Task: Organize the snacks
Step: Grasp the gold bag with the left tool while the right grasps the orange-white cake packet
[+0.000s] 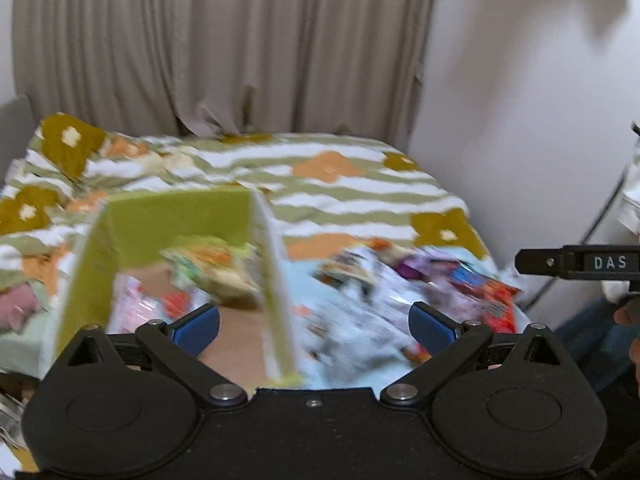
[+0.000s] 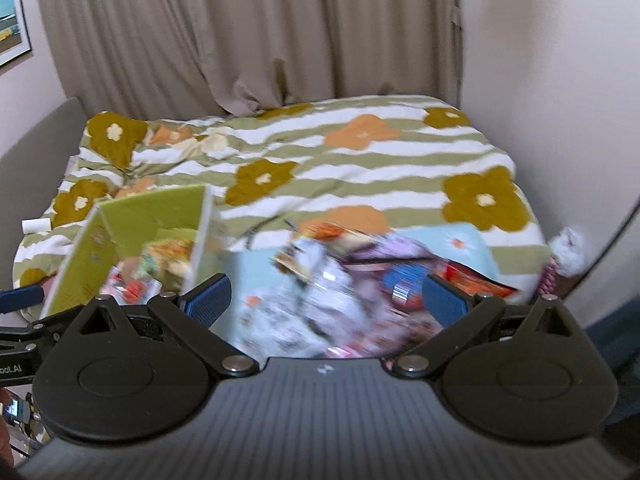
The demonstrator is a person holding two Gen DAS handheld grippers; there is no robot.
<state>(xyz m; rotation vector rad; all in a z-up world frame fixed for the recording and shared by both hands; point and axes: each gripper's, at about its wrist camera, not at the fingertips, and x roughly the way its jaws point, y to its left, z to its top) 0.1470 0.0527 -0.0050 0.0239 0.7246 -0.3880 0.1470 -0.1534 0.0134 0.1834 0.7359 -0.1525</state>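
Right gripper (image 2: 326, 300) spread above blurred, colourful snack packets (image 2: 332, 304) beside green box (image 2: 152, 220).

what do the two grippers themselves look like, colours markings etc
Both are matte black plastic with two round disc housings, silver pivot bolts and angled linkage arms ending in blue ribbed finger pads. The left gripper has a plain speckled black body. The right gripper has a ribbed grey-black body with a small white logo; seen from the left camera, its side carries a white "DAS" label.
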